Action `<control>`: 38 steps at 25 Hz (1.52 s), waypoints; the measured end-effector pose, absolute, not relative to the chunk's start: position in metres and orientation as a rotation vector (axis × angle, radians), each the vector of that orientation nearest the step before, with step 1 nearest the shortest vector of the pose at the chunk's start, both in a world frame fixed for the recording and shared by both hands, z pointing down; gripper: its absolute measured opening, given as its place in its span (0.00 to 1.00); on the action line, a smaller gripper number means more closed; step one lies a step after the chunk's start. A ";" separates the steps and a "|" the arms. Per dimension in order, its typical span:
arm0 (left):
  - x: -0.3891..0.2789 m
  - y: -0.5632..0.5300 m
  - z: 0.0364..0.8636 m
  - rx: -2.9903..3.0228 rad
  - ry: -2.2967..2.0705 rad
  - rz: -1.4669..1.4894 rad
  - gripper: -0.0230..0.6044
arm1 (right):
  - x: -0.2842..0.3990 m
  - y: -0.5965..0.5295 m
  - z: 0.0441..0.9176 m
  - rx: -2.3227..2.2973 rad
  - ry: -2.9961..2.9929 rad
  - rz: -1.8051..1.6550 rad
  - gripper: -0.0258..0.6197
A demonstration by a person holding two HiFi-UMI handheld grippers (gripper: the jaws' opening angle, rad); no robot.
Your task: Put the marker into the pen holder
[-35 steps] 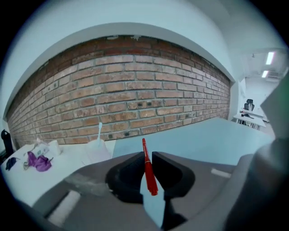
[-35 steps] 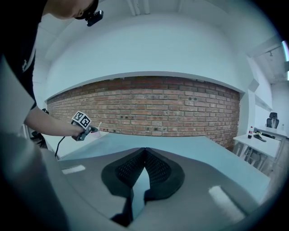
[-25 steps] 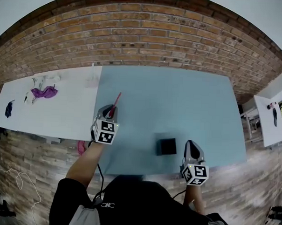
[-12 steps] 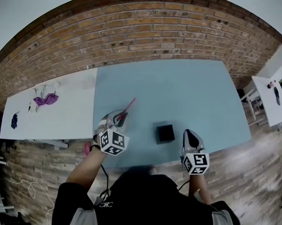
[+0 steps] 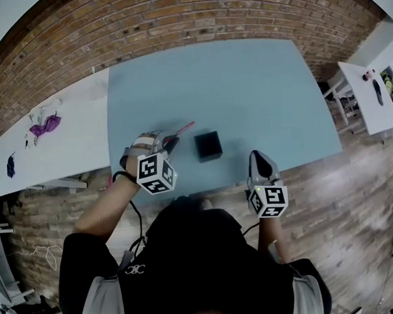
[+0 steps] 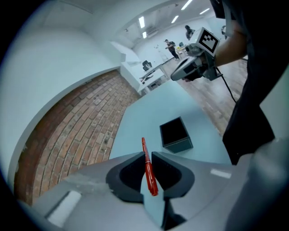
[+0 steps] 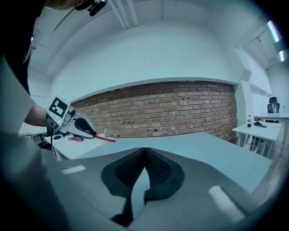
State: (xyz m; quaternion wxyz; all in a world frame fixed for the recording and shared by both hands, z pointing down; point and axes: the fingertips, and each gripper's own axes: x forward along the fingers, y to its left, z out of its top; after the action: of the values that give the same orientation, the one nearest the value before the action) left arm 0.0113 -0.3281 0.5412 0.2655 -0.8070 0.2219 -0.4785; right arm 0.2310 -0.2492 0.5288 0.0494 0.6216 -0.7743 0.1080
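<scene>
Compared with a second ago, the left claw (image 5: 170, 142) has travelled across the blue counter (image 5: 252, 77) toward the pen holder (image 5: 208, 146) and rolled over. The marker (image 5: 183, 128), which then stood up the frame, now slants toward the right, its free end near the holder's upper left corner. The gap between claw and holder, wide before, is nearly closed. The approach looks almost complete; what is left is to bring the marker over the opening, tip it more upright and let it go.

The left claw is clamped narrowly on the red marker. The right claw (image 5: 259, 157) sits at the holder's right, apart from it, its pads meeting with nothing between them.

The head view gives the layout: marker at the left, holder in the middle, right claw at the right. It does not show the grip. The left claw view does: the pads pinch the marker near its lower end, most of its length sticking out ahead, and the holder's dark, empty mouth lies just beyond the tip. The right claw view shows the left claw and marker from the side at the frame's left, but not the holder.
</scene>
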 end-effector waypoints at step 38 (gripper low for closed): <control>0.078 -0.309 0.611 -2.254 0.203 -1.602 0.15 | 0.287 -0.199 0.554 2.041 -2.254 0.432 0.05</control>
State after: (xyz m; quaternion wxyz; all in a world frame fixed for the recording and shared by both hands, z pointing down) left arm 0.0779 -0.3094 0.6113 0.1837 -0.7991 0.0720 -0.5679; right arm 0.2869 -0.1990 0.5541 0.0349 0.6641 -0.7335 0.1405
